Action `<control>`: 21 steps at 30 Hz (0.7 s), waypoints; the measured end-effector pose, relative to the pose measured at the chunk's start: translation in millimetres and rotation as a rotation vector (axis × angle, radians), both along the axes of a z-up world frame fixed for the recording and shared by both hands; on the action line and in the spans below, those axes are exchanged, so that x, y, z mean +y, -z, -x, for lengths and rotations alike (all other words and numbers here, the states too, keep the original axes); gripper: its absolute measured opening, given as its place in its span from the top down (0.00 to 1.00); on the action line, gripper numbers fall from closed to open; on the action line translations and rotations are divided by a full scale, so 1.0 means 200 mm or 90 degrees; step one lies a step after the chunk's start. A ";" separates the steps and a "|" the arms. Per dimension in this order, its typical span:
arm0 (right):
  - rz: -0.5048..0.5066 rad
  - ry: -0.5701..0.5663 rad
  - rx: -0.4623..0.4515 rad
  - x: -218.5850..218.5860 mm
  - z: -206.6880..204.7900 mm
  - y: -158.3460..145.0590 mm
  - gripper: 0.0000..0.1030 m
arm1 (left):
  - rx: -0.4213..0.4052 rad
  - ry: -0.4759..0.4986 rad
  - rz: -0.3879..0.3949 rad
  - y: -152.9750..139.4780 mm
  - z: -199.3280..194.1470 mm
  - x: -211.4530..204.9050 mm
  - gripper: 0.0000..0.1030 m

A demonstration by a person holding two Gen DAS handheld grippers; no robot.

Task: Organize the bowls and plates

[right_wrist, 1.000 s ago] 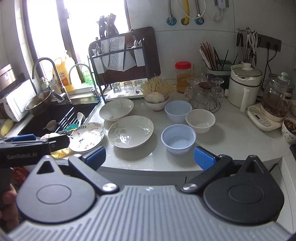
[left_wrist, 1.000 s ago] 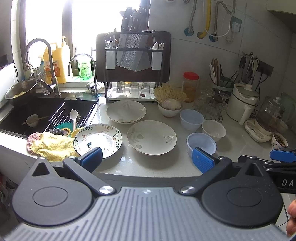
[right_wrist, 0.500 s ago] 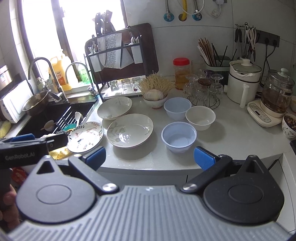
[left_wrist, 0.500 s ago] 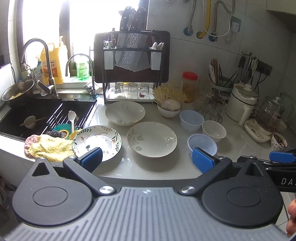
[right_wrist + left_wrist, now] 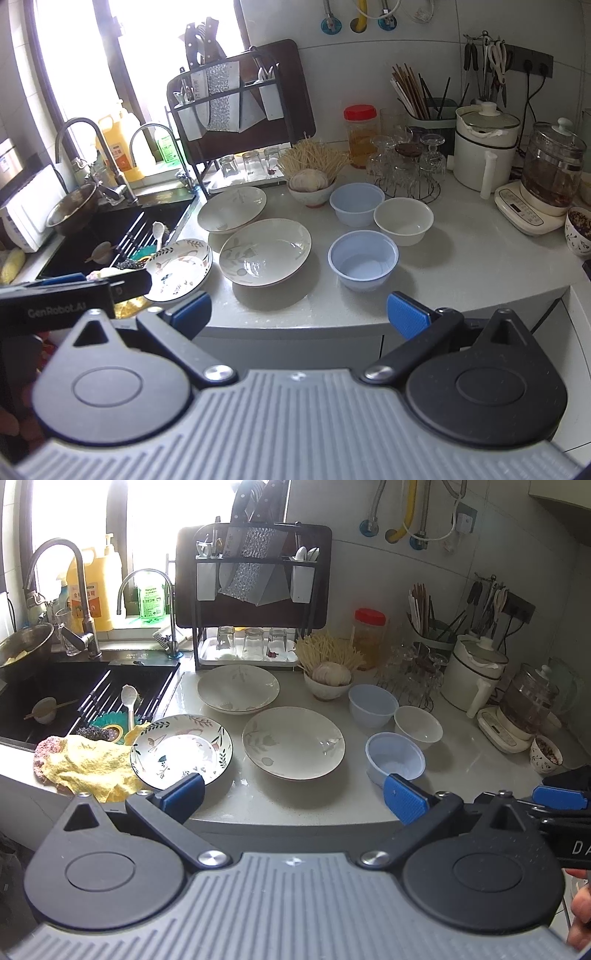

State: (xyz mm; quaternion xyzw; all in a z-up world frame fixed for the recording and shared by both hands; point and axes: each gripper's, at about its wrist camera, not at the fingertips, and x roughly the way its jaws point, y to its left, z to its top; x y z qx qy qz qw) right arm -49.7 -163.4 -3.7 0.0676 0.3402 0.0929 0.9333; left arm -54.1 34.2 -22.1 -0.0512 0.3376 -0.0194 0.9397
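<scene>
On the counter lie a leaf-patterned plate (image 5: 181, 750) at the front left, a cream plate (image 5: 293, 742) in the middle and a second cream plate (image 5: 238, 688) behind it. To the right stand a near blue bowl (image 5: 395, 758), a white bowl (image 5: 418, 724) and a far blue bowl (image 5: 373, 706). The same near blue bowl (image 5: 364, 258) and middle plate (image 5: 265, 251) show in the right wrist view. My left gripper (image 5: 293, 798) is open and empty before the counter edge. My right gripper (image 5: 299, 312) is open and empty, also short of the edge.
A sink (image 5: 74, 694) with a rack and a yellow cloth (image 5: 88, 766) is at the left. A dish rack (image 5: 253, 590) stands at the back. A garlic bowl (image 5: 327, 681), glasses on a stand (image 5: 406, 166), a white pot (image 5: 485, 146) and a kettle (image 5: 550, 166) fill the right.
Both grippers have drifted slightly closer to the counter, and the views have shifted a little. Both stay open and empty; nothing on the counter has moved.
</scene>
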 end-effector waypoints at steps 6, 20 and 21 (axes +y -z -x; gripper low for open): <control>-0.022 0.009 0.002 0.02 -0.01 -0.01 0.00 | 0.006 0.009 0.019 -0.01 -0.02 0.05 0.00; -0.024 0.035 0.002 0.18 -0.06 0.01 0.00 | 0.014 0.038 0.023 0.01 -0.12 0.24 0.00; -0.027 0.037 0.004 0.19 -0.06 0.02 0.00 | 0.011 0.039 0.023 0.02 -0.12 0.26 0.00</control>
